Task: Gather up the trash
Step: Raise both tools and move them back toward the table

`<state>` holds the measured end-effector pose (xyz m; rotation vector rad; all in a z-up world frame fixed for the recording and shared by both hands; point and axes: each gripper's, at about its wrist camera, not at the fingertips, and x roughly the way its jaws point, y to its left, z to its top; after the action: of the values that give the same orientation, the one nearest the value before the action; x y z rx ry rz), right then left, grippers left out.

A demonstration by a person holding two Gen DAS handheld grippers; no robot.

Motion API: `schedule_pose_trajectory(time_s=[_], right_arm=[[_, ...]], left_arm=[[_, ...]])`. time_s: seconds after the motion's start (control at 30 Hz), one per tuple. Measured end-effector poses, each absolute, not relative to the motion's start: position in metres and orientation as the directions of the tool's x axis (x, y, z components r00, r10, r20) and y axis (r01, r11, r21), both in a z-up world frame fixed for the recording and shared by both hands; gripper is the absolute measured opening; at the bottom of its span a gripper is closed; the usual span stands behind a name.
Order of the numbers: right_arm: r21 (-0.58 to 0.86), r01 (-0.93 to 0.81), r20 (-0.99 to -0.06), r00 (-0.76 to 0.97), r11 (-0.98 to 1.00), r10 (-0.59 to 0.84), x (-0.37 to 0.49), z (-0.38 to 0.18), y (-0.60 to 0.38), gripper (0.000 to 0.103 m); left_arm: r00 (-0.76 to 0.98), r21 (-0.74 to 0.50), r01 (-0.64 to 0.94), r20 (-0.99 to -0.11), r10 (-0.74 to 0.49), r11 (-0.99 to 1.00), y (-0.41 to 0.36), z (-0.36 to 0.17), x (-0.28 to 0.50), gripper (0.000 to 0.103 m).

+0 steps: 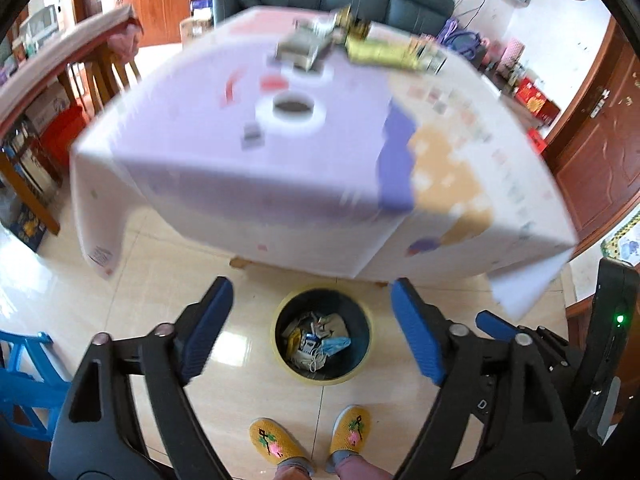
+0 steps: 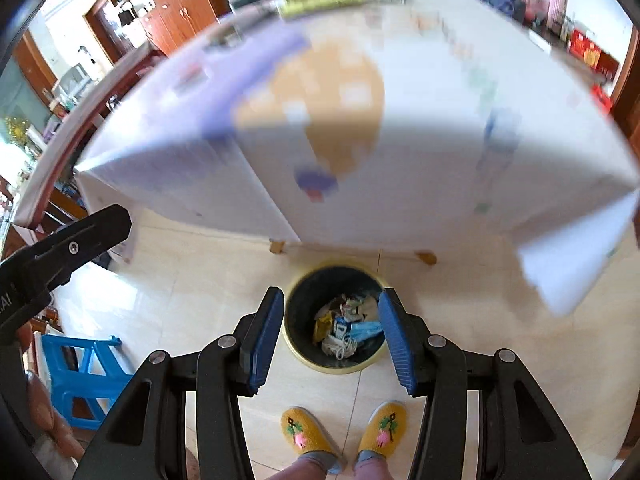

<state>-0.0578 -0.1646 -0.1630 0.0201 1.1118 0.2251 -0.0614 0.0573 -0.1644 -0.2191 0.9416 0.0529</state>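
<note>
Low in both frames, the left tongs (image 1: 312,332) gape wide and empty, and the right tongs (image 2: 330,340) stand moderately open, also holding nothing. Between their blue pads sits the round yellow-rimmed dark bin (image 1: 322,376) on the tiled floor, holding crumpled wrappers and a blue face mask (image 1: 336,345). Above it spreads the blurred white-clothed worktop (image 1: 240,184), with a white tape roll (image 1: 292,114) on top.

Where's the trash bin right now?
The trash bin stands on the floor tiles in front of the covered table, just ahead of the person's yellow slippers, centred between both grippers' open fingers.
</note>
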Motion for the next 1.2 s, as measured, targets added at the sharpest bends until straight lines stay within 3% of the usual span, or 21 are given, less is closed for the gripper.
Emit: schedule_pose_trajectory(time_s=[0.3, 0.57, 0.9, 1.03, 1.2], right_arm=[[0.108, -0.203, -0.779, 0.591, 0.973, 0.210, -0.075, -0.015, -0.157, 0.053], [0.103, -0.157, -0.675, 0.714, 0.982, 0.185, -0.081, 0.070, -0.148, 0.056], [0.117, -0.064, -0.590, 0.799, 0.991, 0.121, -0.080, 0.132, -0.160, 0.057], [0.099, -0.064, -0.575, 0.811, 0.993, 0.110, -0.079, 0.149, -0.161, 0.068], [0.091, -0.113, -0.579, 0.802, 0.989, 0.145, -0.056, 0.153, -0.158, 0.069]], left_arm=[[0.653, -0.108, -0.023, -0.754, -0.067, 0.994, 0.062, -0.036, -0.084, 0.083], [0.706, -0.052, 0.046, -0.705, -0.069, 0.998, 0.063, 0.039, -0.090, 0.083], [0.761, -0.043, 0.120, -0.638, -0.120, 0.992, 0.069, 0.097, -0.079, 0.083], [0.763, -0.052, 0.127, -0.633, -0.131, 0.991, 0.072, 0.107, -0.066, 0.083], [0.745, -0.022, 0.099, -0.661, -0.089, 0.995, 0.075, 0.104, -0.037, 0.083]])
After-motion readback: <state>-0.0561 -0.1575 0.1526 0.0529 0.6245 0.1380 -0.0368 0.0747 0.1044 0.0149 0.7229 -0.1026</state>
